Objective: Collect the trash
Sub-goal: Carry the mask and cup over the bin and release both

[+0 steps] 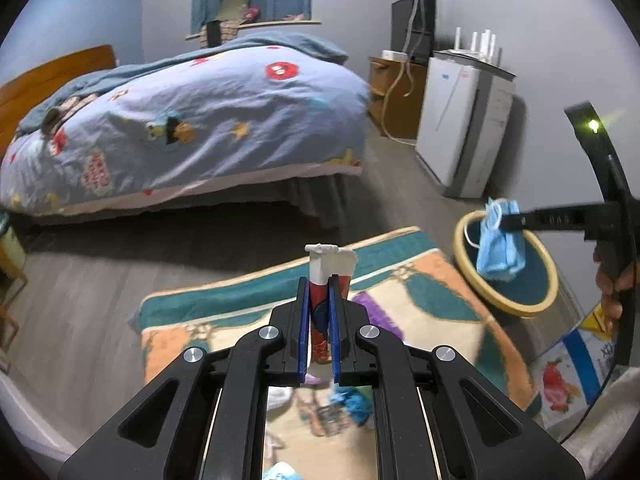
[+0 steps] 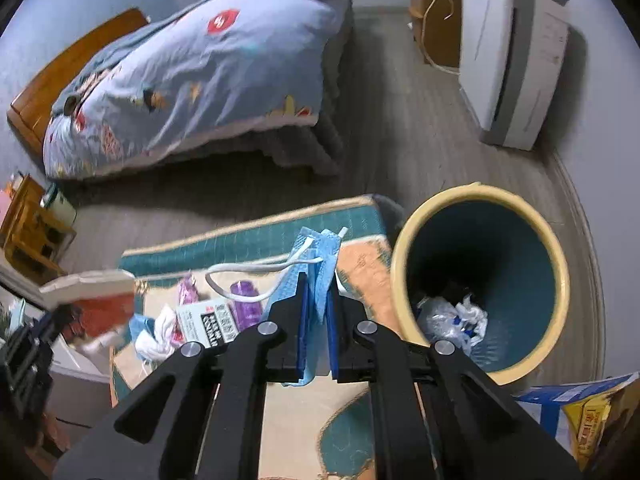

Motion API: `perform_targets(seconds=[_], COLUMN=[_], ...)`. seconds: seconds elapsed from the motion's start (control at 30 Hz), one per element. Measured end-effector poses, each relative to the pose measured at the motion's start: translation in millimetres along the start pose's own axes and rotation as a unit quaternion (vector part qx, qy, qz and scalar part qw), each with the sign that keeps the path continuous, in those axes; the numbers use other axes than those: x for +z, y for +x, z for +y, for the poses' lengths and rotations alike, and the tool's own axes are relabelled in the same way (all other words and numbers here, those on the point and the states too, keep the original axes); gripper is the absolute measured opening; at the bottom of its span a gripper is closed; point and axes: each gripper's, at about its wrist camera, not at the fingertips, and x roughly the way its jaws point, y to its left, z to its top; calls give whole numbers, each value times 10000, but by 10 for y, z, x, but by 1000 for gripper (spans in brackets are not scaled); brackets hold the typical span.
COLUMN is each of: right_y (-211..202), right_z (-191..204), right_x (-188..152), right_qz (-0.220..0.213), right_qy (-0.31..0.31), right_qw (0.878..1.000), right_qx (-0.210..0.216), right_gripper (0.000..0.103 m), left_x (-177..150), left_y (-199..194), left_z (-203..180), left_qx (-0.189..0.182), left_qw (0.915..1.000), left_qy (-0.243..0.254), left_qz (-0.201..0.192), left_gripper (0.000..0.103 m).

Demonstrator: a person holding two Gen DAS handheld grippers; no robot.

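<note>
mask: blue face mask (image 2: 320,276) pinched in right claw (image 2: 318,312), hanging just beside bin rim, not dropped yet.
carton: red/white carton (image 1: 326,292) clamped in left claw (image 1: 320,320), above rug.
bin: (image 2: 404,240) some wrappers already inside.
left to do: approx. several scraps on rug (image 2: 360,256) – purple wrapper, tissue, box.
unclear: carton print blurred; bin bottom dark; snack bag cut off at edge.

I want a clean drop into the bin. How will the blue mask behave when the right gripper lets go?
The mask hangs folded and limp from the right gripper, so it is probably floppy and light. Its loose ear loop may catch on a finger or on the bin rim.
</note>
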Motion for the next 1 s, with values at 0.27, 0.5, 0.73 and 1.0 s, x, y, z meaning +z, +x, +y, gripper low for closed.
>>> perform_targets(seconds=[0.27,0.5,0.73,1.0], right_y=[-100,32,148,387], right_z=[-389,-747,-1316,-1986], right_x=[111,152,164,59], right_qz=[-276,-194,-108,226], right_qy=[48,230,603,1275], right_qw=[9991,9986,9959,9870], right_qx=[-315,-428,-663,-949], right_gripper=[8,8,8,8], left_x=[81,179,260,300], left_y=[131,384,785,1148], left_z=[-547,-990,-1455,-2001], left_qx=[-369,-512,-868,-1090], left_qw=[9986,9964,9925,9885], left_qy=[376,640,683,856], left_qz=[74,228,514,597], left_gripper=[9,9,9,9])
